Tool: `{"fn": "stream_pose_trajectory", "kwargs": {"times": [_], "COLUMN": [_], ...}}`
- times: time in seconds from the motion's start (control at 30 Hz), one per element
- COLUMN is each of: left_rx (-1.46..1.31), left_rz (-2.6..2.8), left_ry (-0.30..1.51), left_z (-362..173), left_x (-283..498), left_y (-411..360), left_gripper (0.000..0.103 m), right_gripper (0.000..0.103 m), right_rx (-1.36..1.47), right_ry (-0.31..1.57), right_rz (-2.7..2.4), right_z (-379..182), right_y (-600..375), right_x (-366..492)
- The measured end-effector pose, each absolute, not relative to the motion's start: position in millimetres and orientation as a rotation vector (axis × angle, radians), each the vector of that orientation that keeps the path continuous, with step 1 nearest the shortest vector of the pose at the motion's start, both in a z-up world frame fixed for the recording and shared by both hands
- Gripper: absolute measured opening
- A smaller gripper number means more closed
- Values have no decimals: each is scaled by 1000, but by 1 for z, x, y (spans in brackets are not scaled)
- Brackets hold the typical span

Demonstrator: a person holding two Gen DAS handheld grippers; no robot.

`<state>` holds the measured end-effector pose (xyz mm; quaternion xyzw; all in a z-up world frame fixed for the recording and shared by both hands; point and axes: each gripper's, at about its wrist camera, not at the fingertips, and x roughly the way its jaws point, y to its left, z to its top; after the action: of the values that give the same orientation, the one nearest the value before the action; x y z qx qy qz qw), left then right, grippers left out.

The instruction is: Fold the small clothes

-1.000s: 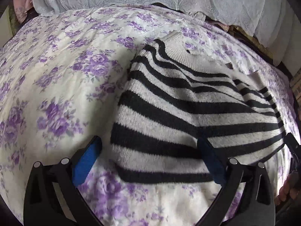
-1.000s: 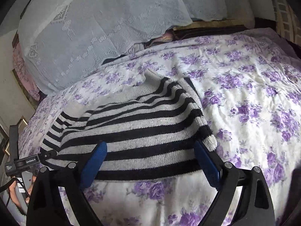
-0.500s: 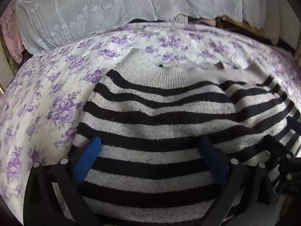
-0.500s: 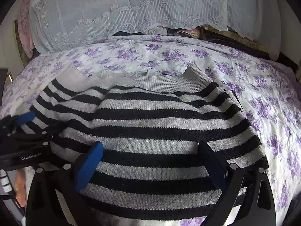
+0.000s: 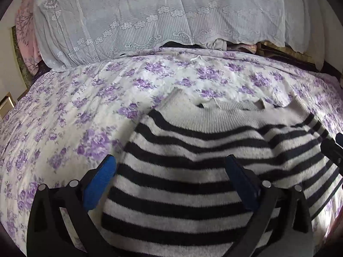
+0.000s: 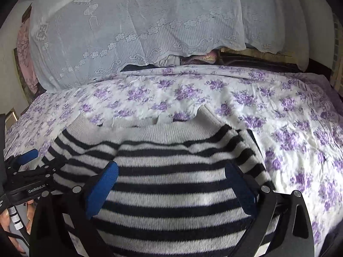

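Observation:
A black-and-white striped knit sweater [image 5: 203, 167] lies folded on the purple-flowered bedsheet [image 5: 85, 111], its grey ribbed band at the far edge. My left gripper [image 5: 169, 167] hangs open above the sweater's left part, blue pads wide apart, nothing between them. In the right wrist view the same sweater [image 6: 171, 171] fills the foreground. My right gripper [image 6: 171, 173] is open over its middle, holding nothing. The left gripper [image 6: 25, 171] shows at the left edge of that view. The right gripper's tip [image 5: 334, 147] shows at the right edge of the left wrist view.
A white lace cloth [image 6: 139, 27] covers a pile along the far side of the bed. Pink fabric [image 5: 25, 36] hangs at the far left. A person's hand [image 6: 8, 218] holds the left gripper. Bare sheet [image 6: 300, 139] extends to the right of the sweater.
Both grippers moved over the sweater and rose a little, so the views now look further up toward the lace cloth. The sweater lies as it did. Both stay open.

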<state>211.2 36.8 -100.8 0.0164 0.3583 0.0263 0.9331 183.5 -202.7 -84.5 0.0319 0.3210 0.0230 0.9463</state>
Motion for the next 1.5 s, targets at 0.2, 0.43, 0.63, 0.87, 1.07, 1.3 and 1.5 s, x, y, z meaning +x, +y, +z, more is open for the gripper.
{"fn": "stream_pose_trajectory", "kwargs": {"times": [0.2, 0.43, 0.63, 0.87, 1.07, 1.3, 1.5], "left_rx": [69, 61, 81, 88, 19, -39, -84], "left_rz": [107, 90, 96, 66, 42, 42, 2], "left_ry": [792, 814, 762, 771, 835, 834, 831], "left_z": [-124, -135, -125, -127, -140, -138, -138], "left_x": [256, 259, 241, 205, 191, 166, 145], "left_y": [42, 43, 41, 38, 52, 62, 67], "left_gripper": [99, 99, 99, 99, 99, 99, 99], "right_gripper": [100, 100, 100, 100, 100, 100, 100], "right_rx": [40, 90, 140, 78, 86, 118, 162], "right_ry": [784, 821, 723, 791, 792, 714, 769], "right_rz": [-16, 18, 79, 95, 100, 96, 74], "right_z": [-107, -131, -109, -126, -128, -116, -124], "right_y": [-206, -212, -213, -200, -201, -207, -219], "right_x": [246, 249, 204, 179, 178, 148, 134]}}
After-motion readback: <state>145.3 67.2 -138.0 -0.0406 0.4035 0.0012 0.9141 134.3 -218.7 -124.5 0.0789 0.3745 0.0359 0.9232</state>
